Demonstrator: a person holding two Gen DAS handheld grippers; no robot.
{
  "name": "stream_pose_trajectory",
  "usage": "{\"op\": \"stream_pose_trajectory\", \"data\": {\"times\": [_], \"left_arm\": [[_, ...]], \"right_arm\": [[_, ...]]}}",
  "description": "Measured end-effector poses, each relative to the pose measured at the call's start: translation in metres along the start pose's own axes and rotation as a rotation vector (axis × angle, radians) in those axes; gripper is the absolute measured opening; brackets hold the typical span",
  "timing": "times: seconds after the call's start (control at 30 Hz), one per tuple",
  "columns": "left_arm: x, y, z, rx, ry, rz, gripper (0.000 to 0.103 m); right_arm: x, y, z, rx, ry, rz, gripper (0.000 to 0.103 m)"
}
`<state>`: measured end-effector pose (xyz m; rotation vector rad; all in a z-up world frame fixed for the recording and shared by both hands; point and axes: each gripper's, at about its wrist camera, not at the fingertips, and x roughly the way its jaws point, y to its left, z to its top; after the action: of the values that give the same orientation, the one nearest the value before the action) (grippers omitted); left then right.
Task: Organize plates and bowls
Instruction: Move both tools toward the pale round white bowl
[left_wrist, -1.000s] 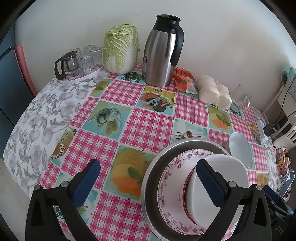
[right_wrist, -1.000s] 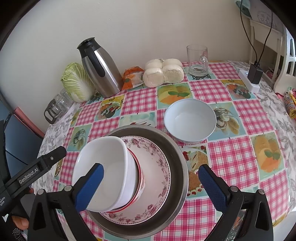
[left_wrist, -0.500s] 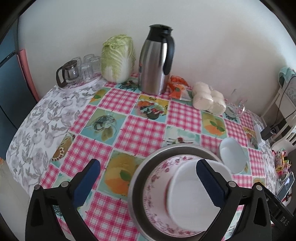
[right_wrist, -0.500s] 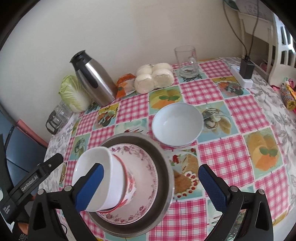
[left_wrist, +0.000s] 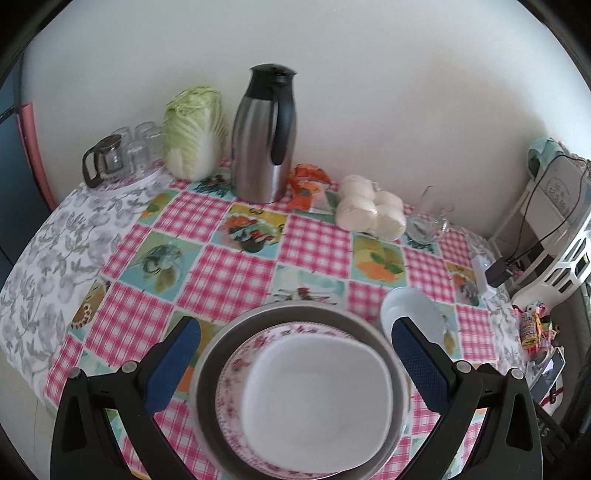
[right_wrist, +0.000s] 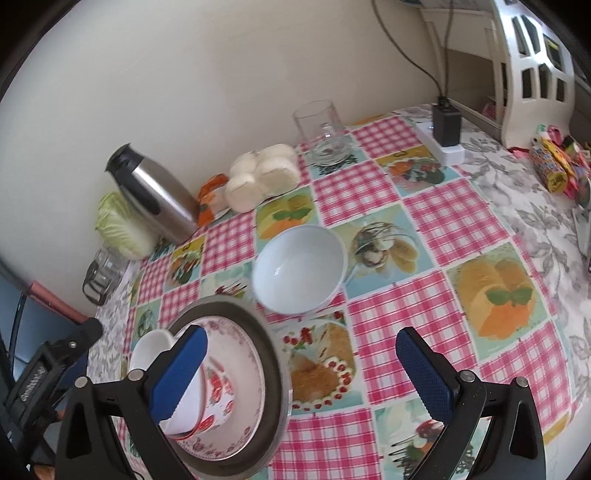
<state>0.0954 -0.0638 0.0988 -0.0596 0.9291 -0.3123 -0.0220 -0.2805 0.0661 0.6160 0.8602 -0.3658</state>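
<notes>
A square white bowl (left_wrist: 314, 402) sits nested in a red-patterned bowl (right_wrist: 218, 398) on the floral plate (right_wrist: 236, 384) inside the steel basin (right_wrist: 269, 373), so the stack looks mostly built. One round white bowl (right_wrist: 300, 268) waits alone on the checked tablecloth (right_wrist: 424, 306), just beside the basin. Left gripper (left_wrist: 295, 365) and right gripper (right_wrist: 301, 373) are both spread wide, holding nothing. Open cloth lies right of the loose bowl; the table edge is near the basin.

Home dining table (left_wrist: 236, 273): thermos (left_wrist: 264, 134), cabbage (left_wrist: 194, 131).

No legible text anywhere; markings on white appliance (left_wrist: 557, 192) and snack packets (right_wrist: 554, 166) too blurred to read.
</notes>
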Motion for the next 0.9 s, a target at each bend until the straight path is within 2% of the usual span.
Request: {"op": "stream_pose_trajectory", "data": {"times": [0.2, 0.33, 0.47, 0.53, 0.63, 0.8, 0.9], "left_arm": [[0.002, -0.021, 0.011, 0.012, 0.001, -0.057, 0.103], [0.016, -0.037, 0.014, 0.014, 0.052, -0.140, 0.103], [0.037, -0.051, 0.018, -0.015, 0.144, -0.214, 0.103], [0.043, -0.060, 0.020, -0.004, 0.168, -0.215, 0.103], [0.047, -0.076, 0.026, 0.042, 0.158, -0.206, 0.103], [0.063, -0.087, 0.038, 0.030, 0.189, -0.215, 0.103], [0.074, -0.094, 0.042, 0.053, 0.202, -0.163, 0.103]], "right_arm": [[0.008, -0.018, 0.009, 0.036, 0.002, -0.022, 0.103], [0.016, -0.027, 0.013, 0.054, 0.016, -0.038, 0.103], [0.026, -0.033, 0.016, 0.061, 0.033, -0.040, 0.103], [0.030, -0.034, 0.017, 0.064, 0.038, -0.042, 0.103], [0.037, -0.033, 0.019, 0.055, 0.047, -0.038, 0.103], [0.045, -0.034, 0.023, 0.061, 0.052, -0.026, 0.103], [0.052, -0.038, 0.022, 0.070, 0.067, -0.021, 0.103]]}}
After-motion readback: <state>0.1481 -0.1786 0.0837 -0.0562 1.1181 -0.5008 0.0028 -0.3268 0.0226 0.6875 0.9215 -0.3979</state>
